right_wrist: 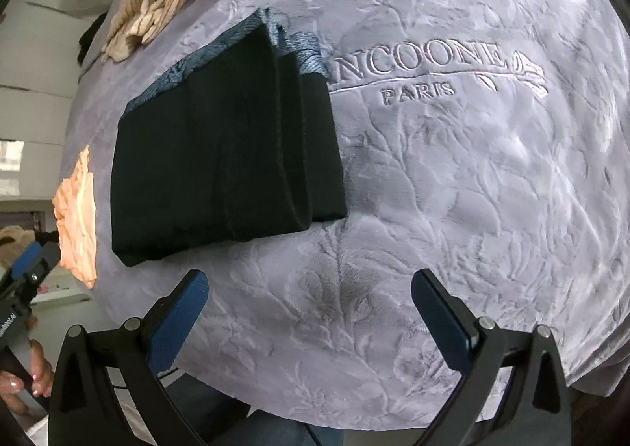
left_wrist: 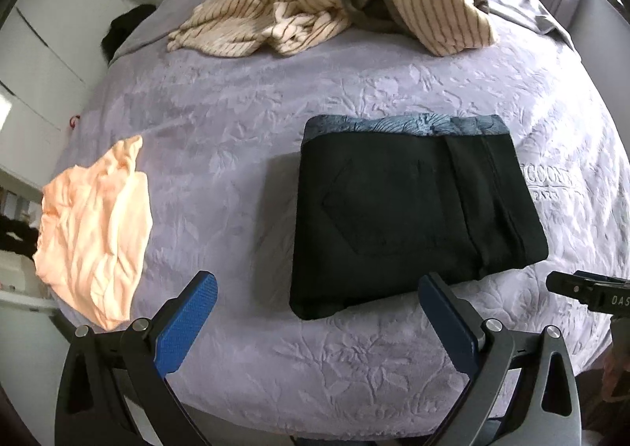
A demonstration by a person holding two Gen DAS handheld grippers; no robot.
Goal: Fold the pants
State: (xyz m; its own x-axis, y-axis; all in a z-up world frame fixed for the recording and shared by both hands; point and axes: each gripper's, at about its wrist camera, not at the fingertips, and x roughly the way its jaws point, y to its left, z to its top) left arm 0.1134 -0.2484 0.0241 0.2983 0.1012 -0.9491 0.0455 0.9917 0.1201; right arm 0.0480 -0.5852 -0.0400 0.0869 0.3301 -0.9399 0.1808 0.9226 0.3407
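The black pants (left_wrist: 409, 209) lie folded into a flat rectangle on the lilac bedspread (left_wrist: 244, 123), with a blue patterned lining showing along the far edge. My left gripper (left_wrist: 319, 284) is open and empty, just in front of the near edge of the pants. In the right wrist view the folded pants (right_wrist: 224, 154) lie at centre left. My right gripper (right_wrist: 309, 284) is open and empty, hovering over bare bedspread (right_wrist: 453, 190) to the right of and nearer than the pants. The right gripper's tip shows at the right edge of the left wrist view (left_wrist: 590, 292).
A crumpled peach garment (left_wrist: 94, 225) lies at the left edge of the bed. A heap of striped beige clothes (left_wrist: 330, 0) sits at the far side. White cupboards (left_wrist: 47, 32) stand beyond the bed on the left. Embroidered lettering (right_wrist: 425, 67) marks the bedspread.
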